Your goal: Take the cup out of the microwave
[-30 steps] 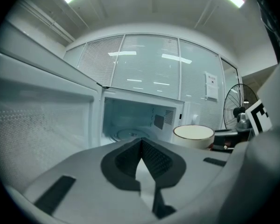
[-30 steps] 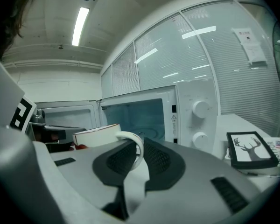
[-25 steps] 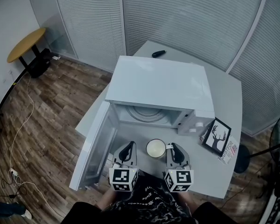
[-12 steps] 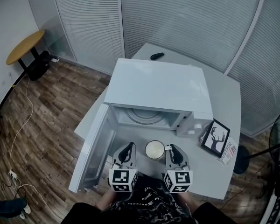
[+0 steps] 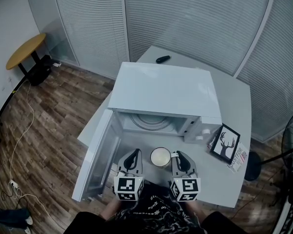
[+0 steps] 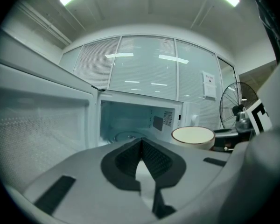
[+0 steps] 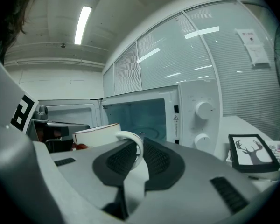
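A white cup (image 5: 160, 157) stands on the grey table (image 5: 234, 101) just in front of the open white microwave (image 5: 163, 89). Its cavity shows only the glass turntable (image 5: 149, 121). My right gripper (image 5: 176, 156) is at the cup's right side, shut on the cup's handle (image 7: 134, 141), which sits between the pads in the right gripper view. My left gripper (image 5: 135, 154) rests left of the cup, a little apart from it. It is shut with nothing between its pads (image 6: 151, 158). The left gripper view has the cup (image 6: 192, 136) off to the right.
The microwave door (image 5: 95, 152) hangs open to the left, right beside my left gripper. A framed deer picture (image 5: 226, 143) and a booklet lie at the right. A black remote (image 5: 162, 59) lies at the table's far edge. A round wooden table (image 5: 25, 50) and floor cables are far left.
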Motion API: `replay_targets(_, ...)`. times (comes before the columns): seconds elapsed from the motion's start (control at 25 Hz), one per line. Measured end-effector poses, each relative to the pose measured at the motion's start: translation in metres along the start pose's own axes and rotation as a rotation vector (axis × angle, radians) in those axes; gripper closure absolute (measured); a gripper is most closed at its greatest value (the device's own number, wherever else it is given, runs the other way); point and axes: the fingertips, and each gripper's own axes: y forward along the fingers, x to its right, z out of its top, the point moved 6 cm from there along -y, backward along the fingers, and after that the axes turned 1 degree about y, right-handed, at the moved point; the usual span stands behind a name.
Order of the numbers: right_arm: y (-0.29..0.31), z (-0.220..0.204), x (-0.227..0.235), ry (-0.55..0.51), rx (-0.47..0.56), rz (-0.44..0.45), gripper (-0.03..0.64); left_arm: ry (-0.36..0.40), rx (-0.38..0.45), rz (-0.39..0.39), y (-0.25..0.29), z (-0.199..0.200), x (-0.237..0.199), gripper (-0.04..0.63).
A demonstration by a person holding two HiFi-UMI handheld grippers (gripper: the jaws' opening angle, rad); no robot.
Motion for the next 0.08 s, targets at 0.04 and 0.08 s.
replay_targets(0.04,-0.0004,0.0001,-0.0008,-0.001,0.001,0.001,0.569,0.001,0.0,0.0,-0.0007,0.0001,0.0,0.589)
replay_targets(0.08,-0.0009,0.0002,-0.0015,-0.002,0.001,0.002,0.569,0.002,0.0,0.0,-0.0014,0.0002,0.0,0.589)
